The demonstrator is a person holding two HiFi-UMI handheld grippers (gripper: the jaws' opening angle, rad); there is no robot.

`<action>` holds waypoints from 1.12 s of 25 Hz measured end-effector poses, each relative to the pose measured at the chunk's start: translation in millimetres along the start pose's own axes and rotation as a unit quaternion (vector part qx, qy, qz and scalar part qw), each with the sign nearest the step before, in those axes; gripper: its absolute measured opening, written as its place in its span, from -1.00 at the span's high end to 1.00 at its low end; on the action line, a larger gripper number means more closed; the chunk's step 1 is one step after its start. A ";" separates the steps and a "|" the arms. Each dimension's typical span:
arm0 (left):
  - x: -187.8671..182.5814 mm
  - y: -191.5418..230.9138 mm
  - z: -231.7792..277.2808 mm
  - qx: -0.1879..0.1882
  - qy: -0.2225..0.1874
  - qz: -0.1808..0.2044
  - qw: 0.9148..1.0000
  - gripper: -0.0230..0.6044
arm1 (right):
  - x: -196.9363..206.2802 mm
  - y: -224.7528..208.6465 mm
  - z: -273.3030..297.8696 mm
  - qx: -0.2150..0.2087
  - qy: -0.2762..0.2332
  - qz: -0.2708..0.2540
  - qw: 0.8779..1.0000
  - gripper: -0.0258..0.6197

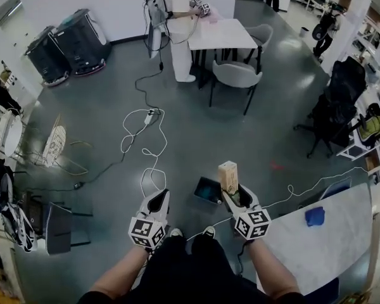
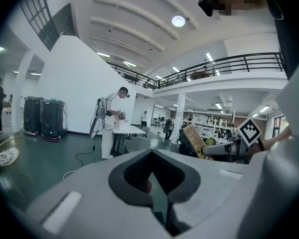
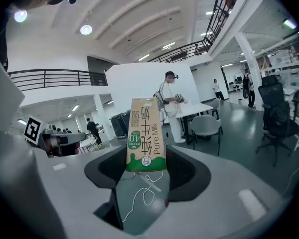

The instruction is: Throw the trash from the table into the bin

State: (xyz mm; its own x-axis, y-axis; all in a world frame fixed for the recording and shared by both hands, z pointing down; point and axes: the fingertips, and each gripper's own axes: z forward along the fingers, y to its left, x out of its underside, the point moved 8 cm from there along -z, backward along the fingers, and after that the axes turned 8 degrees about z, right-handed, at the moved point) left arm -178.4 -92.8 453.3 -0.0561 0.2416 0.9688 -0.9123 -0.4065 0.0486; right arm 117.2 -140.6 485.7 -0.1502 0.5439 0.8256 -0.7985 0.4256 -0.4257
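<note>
a tan-and-green milk carton (image 1: 228, 177), clamped upright in the right gripper (image 1: 232, 195), sits at lower centre, just right of the dark bin (image 1: 208, 190).

The bin (image 1: 208, 190) sits on the floor at 12 o'clock, just ahead of the person's shoes (image 1: 190, 232). The milk carton (image 1: 228, 177) stands in the right gripper (image 1: 234, 195), touching the bin's side at 3 o'clock. The left gripper (image 1: 157, 199) is at the bin's 9 o'clock. A table (image 1: 329, 246) lies at the person's 3 o'clock, with a cloth (image 1: 315, 216) on it. A cable (image 1: 144, 145) runs along the floor at 11 o'clock. Far off at 12 o'clock, a person (image 1: 177, 30) stands beside another table (image 1: 218, 34).
</note>
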 end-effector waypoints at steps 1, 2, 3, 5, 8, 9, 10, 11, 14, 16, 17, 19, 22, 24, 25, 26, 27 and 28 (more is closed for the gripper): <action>2.4 4.2 2.0 0.001 0.005 0.000 1.000 0.93 | 3.5 -0.5 5.6 0.001 0.007 0.005 1.000 0.08; 5.5 9.6 4.4 0.002 0.009 -0.001 1.000 0.93 | 7.5 -0.4 11.1 0.002 0.012 0.009 1.000 0.08; 9.0 15.3 7.3 0.003 0.013 -0.002 1.000 0.92 | 11.3 0.2 15.8 0.003 0.015 0.014 1.000 0.08; 15.7 26.0 15.8 0.010 0.021 -0.005 1.000 0.93 | 16.9 2.3 22.4 0.006 0.015 0.019 1.000 0.08; 23.1 35.4 32.0 0.034 0.029 -0.005 0.999 0.93 | 24.3 2.9 27.7 0.023 0.020 0.015 0.999 0.08; 25.7 37.1 37.3 0.042 0.030 -0.005 0.999 0.93 | 28.2 1.1 29.9 0.032 0.024 0.013 0.999 0.08; 28.9 38.7 42.2 0.050 0.032 -0.005 0.998 0.93 | 33.3 -1.5 32.9 0.040 0.028 0.013 0.999 0.08; 33.3 40.3 46.5 0.058 0.034 -0.005 0.998 0.93 | 40.1 -4.5 36.8 0.048 0.033 0.014 0.998 0.08; 54.8 46.9 55.2 0.074 0.052 -0.007 0.996 0.92 | 71.4 -15.8 54.4 0.065 0.050 0.023 0.996 0.08; 74.0 53.5 59.2 0.076 0.069 -0.012 0.995 0.93 | 97.3 -26.4 71.1 0.070 0.066 0.031 0.995 0.08; 84.1 57.0 62.0 0.075 0.076 -0.015 0.994 0.93 | 110.5 -34.2 80.7 0.072 0.075 0.033 0.994 0.08; 105.1 62.6 68.2 0.072 0.089 -0.020 0.993 0.93 | 138.0 -54.3 99.3 0.081 0.098 0.030 0.991 0.08; 140.3 71.0 72.6 0.066 0.111 -0.027 0.991 0.93 | 187.3 -85.5 123.8 0.101 0.141 0.028 0.984 0.08; 164.2 76.9 75.1 0.061 0.124 -0.033 0.990 0.92 | 223.4 -106.5 141.2 0.112 0.172 0.024 0.978 0.08; 175.9 79.0 77.1 0.057 0.129 -0.037 0.989 0.93 | 241.6 -118.3 150.7 0.115 0.189 0.020 0.975 0.08; 188.2 80.9 79.4 0.052 0.133 -0.040 0.989 0.93 | 260.0 -130.5 160.7 0.117 0.205 0.017 0.972 0.08; 202.0 83.3 81.6 0.048 0.136 -0.042 0.989 0.92 | 278.6 -142.7 171.4 0.119 0.220 0.014 0.968 0.08; 216.8 86.0 83.6 0.044 0.139 -0.044 0.988 0.93 | 297.0 -154.2 182.6 0.121 0.234 0.011 0.965 0.08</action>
State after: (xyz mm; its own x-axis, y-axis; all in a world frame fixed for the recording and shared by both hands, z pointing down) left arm -235.1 -149.0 687.8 -0.0987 0.5078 0.8558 -0.8801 -0.4458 0.1631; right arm 89.3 -176.7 864.1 0.0660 0.8419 0.5355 -0.9197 0.2595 -0.2947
